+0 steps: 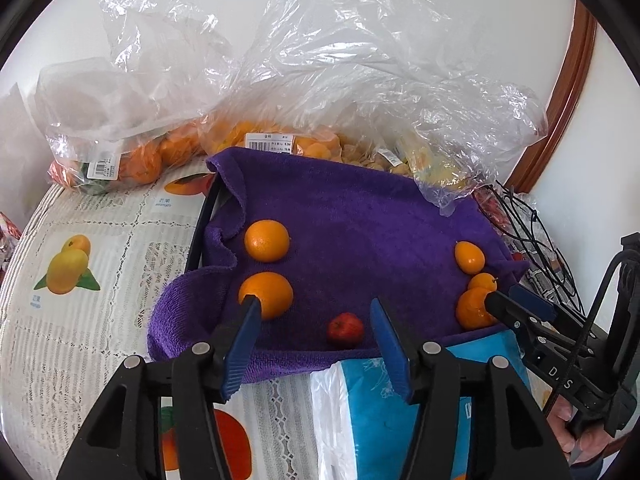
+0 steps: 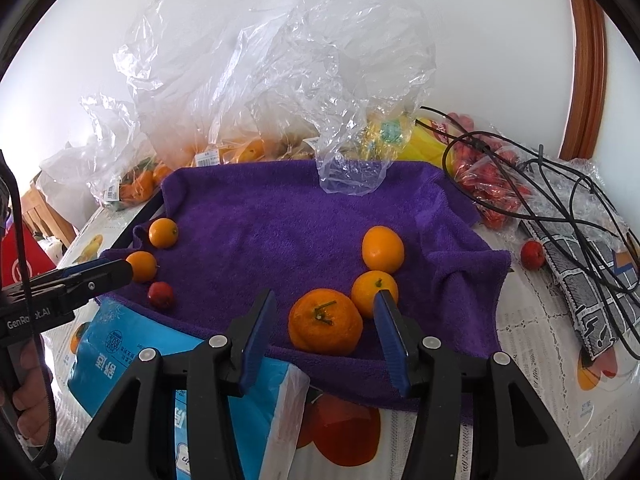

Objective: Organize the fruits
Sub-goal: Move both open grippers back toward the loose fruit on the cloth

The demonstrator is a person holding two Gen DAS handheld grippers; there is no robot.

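Note:
A purple towel (image 1: pixel 360 220) (image 2: pixel 280 216) covers a tray and bears loose fruit. On its left lie two small oranges (image 1: pixel 267 240) (image 1: pixel 266 294) and a small red fruit (image 1: pixel 345 329). On its right lie a mandarin (image 2: pixel 325 322) and two small oranges (image 2: pixel 383 249) (image 2: pixel 370 292). My left gripper (image 1: pixel 314 304) is open just before the red fruit, one fingertip by the nearer orange. My right gripper (image 2: pixel 326 298) is open with the mandarin between its fingers, not touching it. Each gripper shows in the other's view (image 1: pixel 520 308) (image 2: pixel 92 276).
Clear plastic bags of oranges and other fruit (image 1: pixel 132 156) (image 2: pixel 256 148) stand behind the towel. A blue tissue pack (image 1: pixel 376 412) (image 2: pixel 168 364) lies at the towel's front. Red fruit in a bag (image 2: pixel 484 184), a loose one (image 2: pixel 533 254) and black cables (image 2: pixel 560 200) lie right.

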